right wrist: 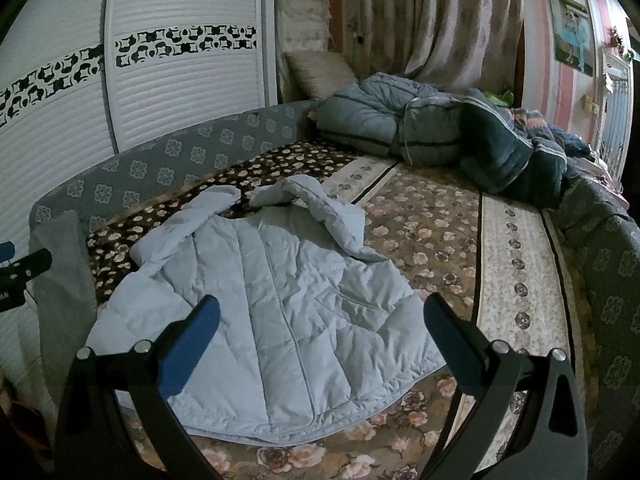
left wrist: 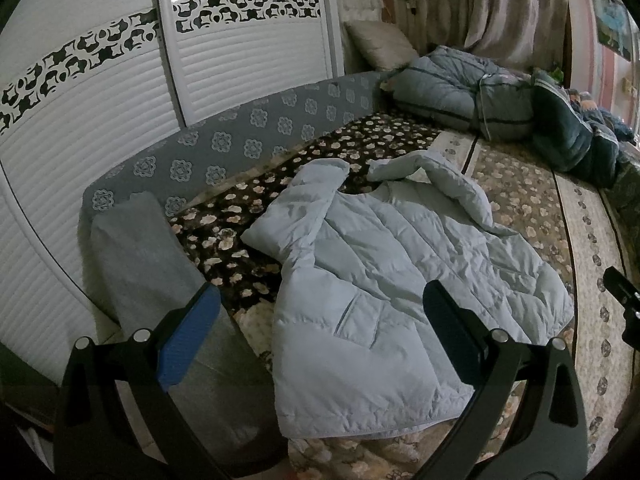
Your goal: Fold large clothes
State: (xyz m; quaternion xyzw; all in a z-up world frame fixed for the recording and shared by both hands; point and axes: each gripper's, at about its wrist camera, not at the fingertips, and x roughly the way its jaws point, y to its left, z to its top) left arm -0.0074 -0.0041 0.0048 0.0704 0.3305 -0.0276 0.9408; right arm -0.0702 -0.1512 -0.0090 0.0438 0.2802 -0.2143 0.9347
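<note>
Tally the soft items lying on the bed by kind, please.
Light blue puffer jacket: 1
Grey-blue folded quilt: 1
Dark teal blanket: 1
Beige pillow: 1
Grey cushion: 1
Total: 5

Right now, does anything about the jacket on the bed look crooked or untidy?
Yes. The light blue jacket lies askew on the floral bed cover. Its hood end is bunched and twisted, and one sleeve is crumpled beside it, not flat.
</note>
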